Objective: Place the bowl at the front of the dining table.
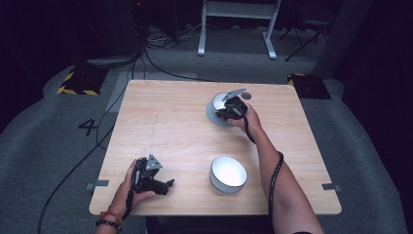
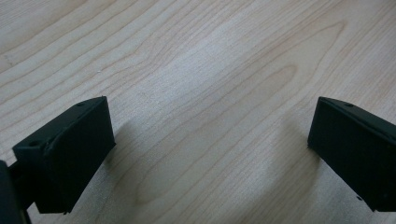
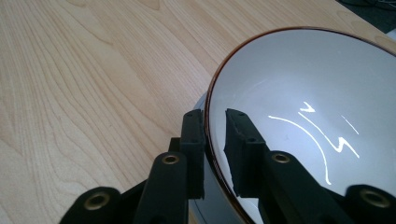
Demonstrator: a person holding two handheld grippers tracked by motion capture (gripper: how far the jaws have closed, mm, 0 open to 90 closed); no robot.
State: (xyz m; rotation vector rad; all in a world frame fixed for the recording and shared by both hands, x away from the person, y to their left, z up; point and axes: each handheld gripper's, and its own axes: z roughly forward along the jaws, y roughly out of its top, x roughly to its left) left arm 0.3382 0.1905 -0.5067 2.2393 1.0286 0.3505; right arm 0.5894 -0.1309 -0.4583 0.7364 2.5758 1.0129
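Worktop (image 1: 160,122): pale wood, square, on a grey carpeted floor; dark room behind.
Near bowl (image 1: 228,174): white inside, grey outside, upright near the front edge, well apart from both hands.
Far bowl (image 1: 216,108): same make, toward the far right of the worktop, tilted — its white inside (image 3: 303,116) faces the right gripper view, thin dark line along the rim.
Right hand-held gripper (image 1: 233,108): on the far bowl's rim; in its own view (image 3: 215,154) one jaw sits outside the wall, the other inside, a small gap showing on the inner side — rim between the jaws, nearly closed, grip looks slack.
Left hand-held gripper (image 1: 163,186): low at the front left corner, jaws pointing right; in its own view (image 2: 205,154) the jaws stand wide apart, bare wood between them, holding nothing.
Small disc (image 1: 246,96): dark, flat, just beyond the far bowl.
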